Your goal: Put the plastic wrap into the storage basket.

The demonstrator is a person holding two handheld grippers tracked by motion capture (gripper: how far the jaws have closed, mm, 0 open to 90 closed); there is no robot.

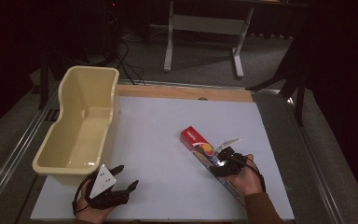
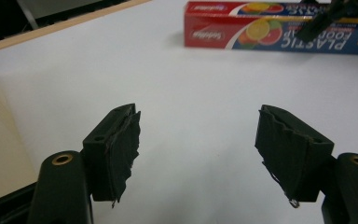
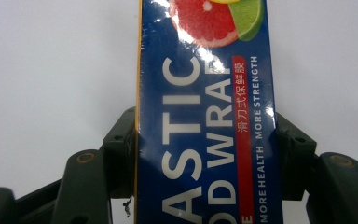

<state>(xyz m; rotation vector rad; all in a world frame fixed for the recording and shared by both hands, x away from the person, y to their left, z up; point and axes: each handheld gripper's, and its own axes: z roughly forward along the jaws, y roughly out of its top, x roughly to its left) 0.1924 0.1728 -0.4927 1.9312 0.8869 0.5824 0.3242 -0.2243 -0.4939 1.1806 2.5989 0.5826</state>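
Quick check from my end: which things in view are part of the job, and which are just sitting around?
In the job:
- plastic wrap box, clamped across its width by the right gripper
- cream tub, open and near the box, a likely drop spot

Lying about:
- left gripper, jaws apart, holding nothing
- white table legs on the floor behind
- black cables on the floor

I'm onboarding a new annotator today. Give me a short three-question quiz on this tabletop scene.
1. True or false: the right hand-held gripper is shut on the plastic wrap box.
2. Which is open with nothing between its jaws: (a) the left hand-held gripper, (b) the right one?
3. What stands at the table's left edge in the high view?

Key: 1. True. 2. (a). 3. A cream tub, nothing visible inside.
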